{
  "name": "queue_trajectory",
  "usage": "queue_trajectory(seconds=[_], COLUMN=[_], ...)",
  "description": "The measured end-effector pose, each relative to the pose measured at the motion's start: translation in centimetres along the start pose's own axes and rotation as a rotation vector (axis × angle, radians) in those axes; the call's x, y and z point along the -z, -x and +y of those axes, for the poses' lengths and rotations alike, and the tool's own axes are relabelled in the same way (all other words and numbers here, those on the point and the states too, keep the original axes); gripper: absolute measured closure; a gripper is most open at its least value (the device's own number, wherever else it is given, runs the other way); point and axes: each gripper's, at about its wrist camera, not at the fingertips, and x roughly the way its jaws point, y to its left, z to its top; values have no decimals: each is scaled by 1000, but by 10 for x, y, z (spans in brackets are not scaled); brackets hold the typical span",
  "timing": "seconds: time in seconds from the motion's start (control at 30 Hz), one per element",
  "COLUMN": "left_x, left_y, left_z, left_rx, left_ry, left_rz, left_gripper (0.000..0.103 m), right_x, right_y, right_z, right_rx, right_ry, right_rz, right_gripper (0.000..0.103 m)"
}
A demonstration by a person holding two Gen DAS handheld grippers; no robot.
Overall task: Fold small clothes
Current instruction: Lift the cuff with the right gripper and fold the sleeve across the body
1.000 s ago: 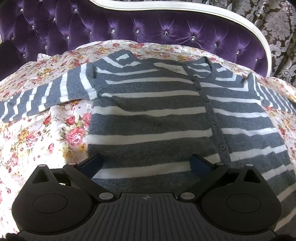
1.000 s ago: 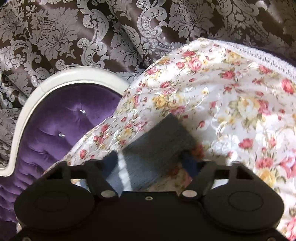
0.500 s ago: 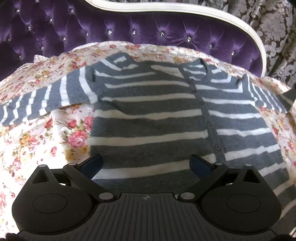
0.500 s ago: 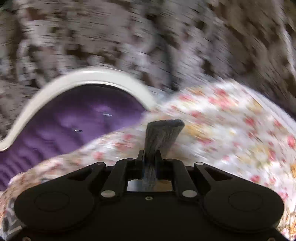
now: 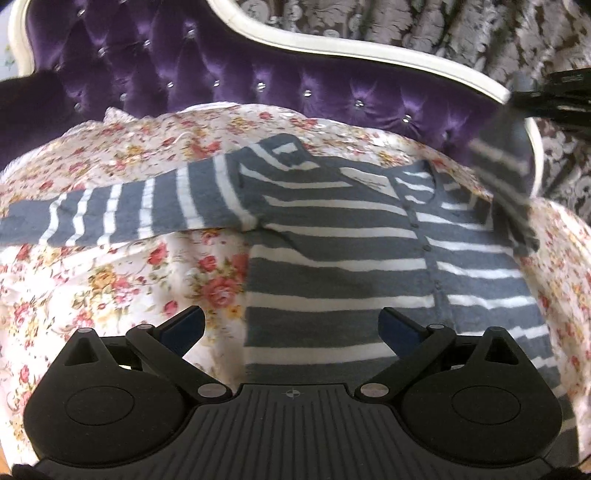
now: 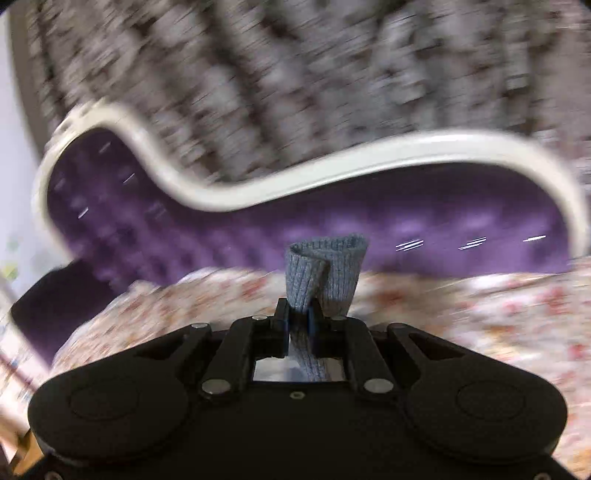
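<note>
A grey and white striped cardigan (image 5: pixel 332 258) lies face up on the floral bedspread (image 5: pixel 92 277), buttons down its front. Its left sleeve (image 5: pixel 110 210) stretches flat out to the left. Its right sleeve (image 5: pixel 506 166) hangs lifted in the air at the upper right, blurred. My right gripper (image 6: pixel 298 320) is shut on that sleeve's grey ribbed cuff (image 6: pixel 325 266), which sticks up past the fingertips; the same gripper (image 5: pixel 554 98) shows dark at the left wrist view's right edge. My left gripper (image 5: pixel 291 328) hovers open over the cardigan's hem, holding nothing.
A purple tufted headboard (image 5: pixel 221 74) with a white curved frame (image 6: pixel 332 177) rises behind the bed. Brown damask wall fabric (image 5: pixel 406 29) lies beyond it. The right wrist view is smeared by motion.
My right gripper closed on the sleeve cuff, then lifted and swung it leftward while rolling. The left gripper drew back and up a little, staying open.
</note>
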Motion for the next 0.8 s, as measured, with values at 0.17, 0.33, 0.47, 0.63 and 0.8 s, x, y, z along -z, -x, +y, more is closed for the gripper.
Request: queue_trajectory(seconds=[0.17, 0.33, 0.47, 0.63, 0.8], left_x=[-3, -2, -2, -1, 1], left_y=[0, -2, -5, -6, -6], left_z=[14, 20, 22, 21, 16], left_rx=[-1, 6, 16, 16, 18], left_ry=[56, 78, 88, 85, 70], left_rz=[8, 21, 31, 31, 25], left_gripper=[2, 2, 2, 2, 2], right_x=[36, 79, 105, 106, 98], right_y=[-60, -109, -121, -94, -53], right_z=[56, 89, 94, 78, 22], right_rx=[-102, -131, -203, -230, -123], right_ry=[52, 91, 71, 65, -13], right_rz=[106, 192, 240, 178, 87], right_gripper=[86, 77, 47, 42, 37])
